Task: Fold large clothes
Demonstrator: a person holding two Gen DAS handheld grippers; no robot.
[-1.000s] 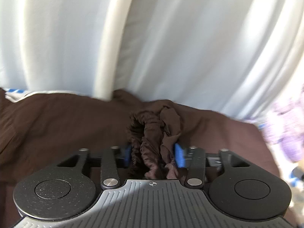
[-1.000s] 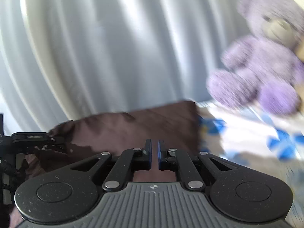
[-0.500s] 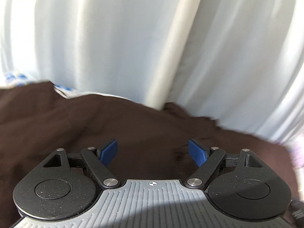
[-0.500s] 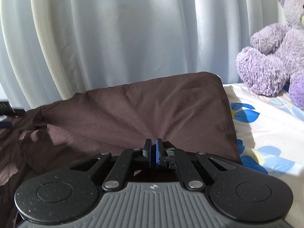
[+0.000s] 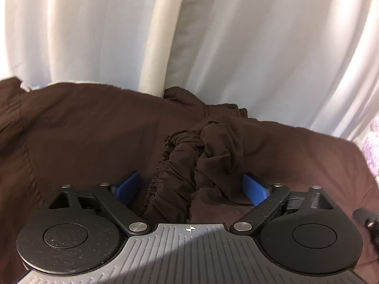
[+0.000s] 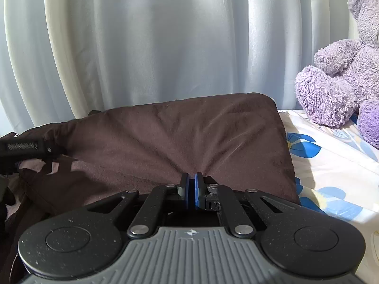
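Your left tool (image 5: pixel 194 187), just opened wide, straddles one dark brown garment's (image 5: pixel 94 142) bunched waistband; your right tool (image 6: pixel 191 190) pinches its fabric at lower centre.

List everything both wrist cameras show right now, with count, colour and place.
garment: one, dark brown, spread over the bed; a bunched, gathered part lies between the open left fingers
curtain: one, pale white-blue, hanging in folds behind the bed
bed sheet: one, cream with blue flowers, to the right of the garment
teddy bear: one, purple, sitting on the sheet at far right
left gripper: one, black with blue pads, fingers wide apart after just opening, the bunched cloth loose between them
right gripper: one, black with blue pads, fingers shut, their tips against the garment; whether cloth is pinched cannot be told
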